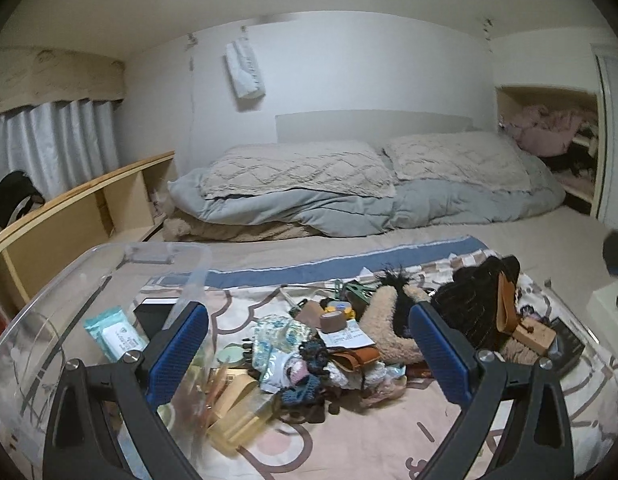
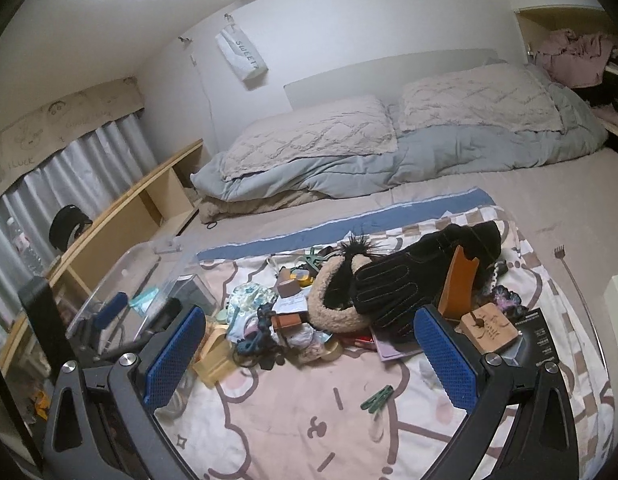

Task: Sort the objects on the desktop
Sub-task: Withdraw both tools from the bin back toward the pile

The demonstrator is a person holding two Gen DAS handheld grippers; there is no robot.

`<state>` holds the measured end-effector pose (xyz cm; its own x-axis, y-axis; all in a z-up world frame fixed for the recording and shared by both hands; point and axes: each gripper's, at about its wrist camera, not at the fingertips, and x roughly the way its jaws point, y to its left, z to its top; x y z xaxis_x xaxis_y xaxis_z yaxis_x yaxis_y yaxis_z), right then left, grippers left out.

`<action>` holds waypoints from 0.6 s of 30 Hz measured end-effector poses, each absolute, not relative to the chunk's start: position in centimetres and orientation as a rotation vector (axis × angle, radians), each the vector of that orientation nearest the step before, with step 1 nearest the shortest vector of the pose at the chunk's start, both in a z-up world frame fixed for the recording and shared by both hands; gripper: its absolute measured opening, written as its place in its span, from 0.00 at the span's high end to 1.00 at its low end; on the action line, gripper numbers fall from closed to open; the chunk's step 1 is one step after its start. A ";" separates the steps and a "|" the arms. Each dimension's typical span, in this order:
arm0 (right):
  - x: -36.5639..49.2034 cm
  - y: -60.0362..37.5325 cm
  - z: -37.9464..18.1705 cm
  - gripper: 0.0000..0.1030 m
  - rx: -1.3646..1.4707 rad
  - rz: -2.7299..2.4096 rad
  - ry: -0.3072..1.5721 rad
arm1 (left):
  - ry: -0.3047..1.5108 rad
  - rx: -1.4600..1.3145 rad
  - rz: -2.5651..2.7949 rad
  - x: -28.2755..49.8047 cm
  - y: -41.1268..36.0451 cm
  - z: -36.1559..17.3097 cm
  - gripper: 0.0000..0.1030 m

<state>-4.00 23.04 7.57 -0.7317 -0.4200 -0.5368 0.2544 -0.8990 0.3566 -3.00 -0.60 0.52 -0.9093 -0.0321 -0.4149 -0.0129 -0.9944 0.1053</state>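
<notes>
A heap of small objects lies on a pink cartoon blanket (image 2: 309, 432). It includes a black glove (image 2: 405, 284), a fuzzy beige piece (image 1: 389, 320), an orange leather piece (image 2: 457, 284), a wooden block (image 2: 489, 330), a brown tape roll (image 1: 333, 320) and a yellow box (image 1: 237, 420). A green clothespin (image 2: 377, 398) lies apart, nearer me. My left gripper (image 1: 309, 356) is open and empty above the heap's left side, beside the clear bin (image 1: 61, 300). My right gripper (image 2: 311, 360) is open and empty over the blanket in front of the heap.
The clear bin holds a wipes pack (image 1: 117, 334) and a black box (image 1: 153, 312). Pillows (image 1: 297, 172) and a grey duvet lie at the bed's far end. A wooden shelf (image 1: 81, 200) runs along the left. A back scratcher (image 2: 569, 276) and a white box (image 2: 617, 300) lie to the right.
</notes>
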 end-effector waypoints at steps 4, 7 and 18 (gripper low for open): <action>-4.2 23.5 7.4 0.00 0.900 -2.599 -0.383 | -0.227 0.669 -3.074 -3.2 0.7 -0.3 0.02; -4.2 23.4 7.2 0.00 0.903 -2.595 -0.378 | -0.245 0.677 -3.077 -3.5 1.2 -0.7 0.02; -4.0 23.4 7.4 0.00 0.878 -2.585 -0.368 | -0.161 0.692 -3.093 -4.1 0.7 -1.5 0.02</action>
<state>-3.97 23.45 7.43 -0.7305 -0.4358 -0.5258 0.2718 -0.8919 0.3615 -4.12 0.70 -1.49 -0.9044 0.0091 -0.4267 -0.0533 -0.9944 0.0917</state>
